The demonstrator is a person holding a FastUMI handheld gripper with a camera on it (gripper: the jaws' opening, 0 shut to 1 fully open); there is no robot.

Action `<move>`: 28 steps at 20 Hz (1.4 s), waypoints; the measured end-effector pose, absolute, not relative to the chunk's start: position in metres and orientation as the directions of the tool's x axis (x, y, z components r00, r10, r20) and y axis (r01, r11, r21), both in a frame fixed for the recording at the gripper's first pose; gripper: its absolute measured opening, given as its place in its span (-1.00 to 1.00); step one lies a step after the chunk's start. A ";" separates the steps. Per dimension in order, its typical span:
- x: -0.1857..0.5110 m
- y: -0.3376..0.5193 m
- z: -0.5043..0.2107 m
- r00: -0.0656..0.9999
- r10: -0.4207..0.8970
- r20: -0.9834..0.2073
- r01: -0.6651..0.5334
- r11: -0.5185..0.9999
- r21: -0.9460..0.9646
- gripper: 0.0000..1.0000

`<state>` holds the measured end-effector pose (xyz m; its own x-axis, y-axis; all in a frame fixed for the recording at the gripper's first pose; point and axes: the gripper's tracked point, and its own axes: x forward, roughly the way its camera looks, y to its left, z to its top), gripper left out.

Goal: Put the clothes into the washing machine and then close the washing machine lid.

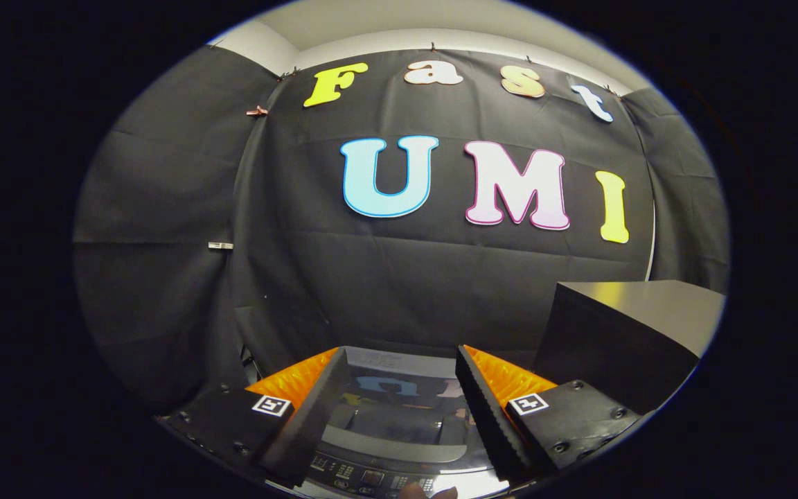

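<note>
My gripper [399,402] is open, its two black fingers with orange backs spread wide and nothing held between them. Below and between the fingers lies the washing machine's glossy dark lid [399,409], lying flat and closed over the tub, mirroring the wall behind. The machine's control panel [371,477] with small buttons runs along its near edge, under the fingertips. No clothes are visible.
A black box or cabinet [627,333] stands to the right of the machine, just beyond the right finger. Black cloth wall [371,277] hangs close behind the machine. A fingertip of a person's hand [427,492] shows at the panel's near edge.
</note>
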<state>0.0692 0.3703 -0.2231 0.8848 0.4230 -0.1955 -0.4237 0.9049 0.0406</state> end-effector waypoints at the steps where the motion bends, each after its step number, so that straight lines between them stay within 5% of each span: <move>1: 0.065 0.367 -0.222 0.883 0.425 -0.198 -0.425 0.904 0.045 0.97; 20: 0.012 0.293 -0.132 0.886 0.446 -0.128 -0.445 0.895 0.037 0.96; 28: 0.027 0.202 -0.094 0.950 0.297 -0.093 -0.296 0.955 0.025 0.96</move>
<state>0.0267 0.2022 -0.0941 0.9503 0.2972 -0.0927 -0.2961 0.9548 0.0251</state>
